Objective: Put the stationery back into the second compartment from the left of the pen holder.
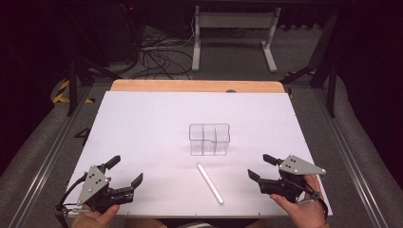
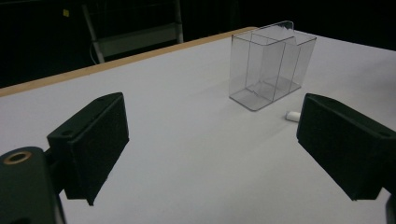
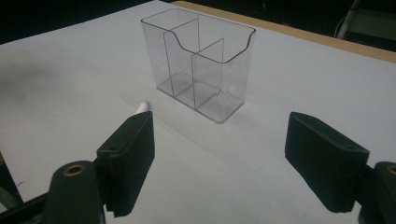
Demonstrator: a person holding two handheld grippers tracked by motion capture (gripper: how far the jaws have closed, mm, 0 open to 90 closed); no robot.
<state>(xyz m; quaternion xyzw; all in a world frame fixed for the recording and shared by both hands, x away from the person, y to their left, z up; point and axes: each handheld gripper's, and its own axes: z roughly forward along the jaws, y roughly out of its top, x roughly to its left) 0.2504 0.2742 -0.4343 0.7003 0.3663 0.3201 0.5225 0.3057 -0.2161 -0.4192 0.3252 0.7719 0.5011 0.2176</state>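
On the white table (image 1: 142,123), both grippers' fingers (image 2: 91,144) gape wide, holding nothing

A clear plastic organizer (image 1: 209,138) stands upright near the middle of the white tabletop (image 1: 142,123), open at the top and divided by thin see-through walls into several compartments, all of them empty. One of its walls dips in a curved cut-out at the rim, plain in the right gripper view (image 3: 201,63). Just in front of it, toward the person's side and apart from it, a slim white stick (image 1: 209,183) lies flat on the surface, angled so its far end points at the organizer's base and its near end trails off to the right.
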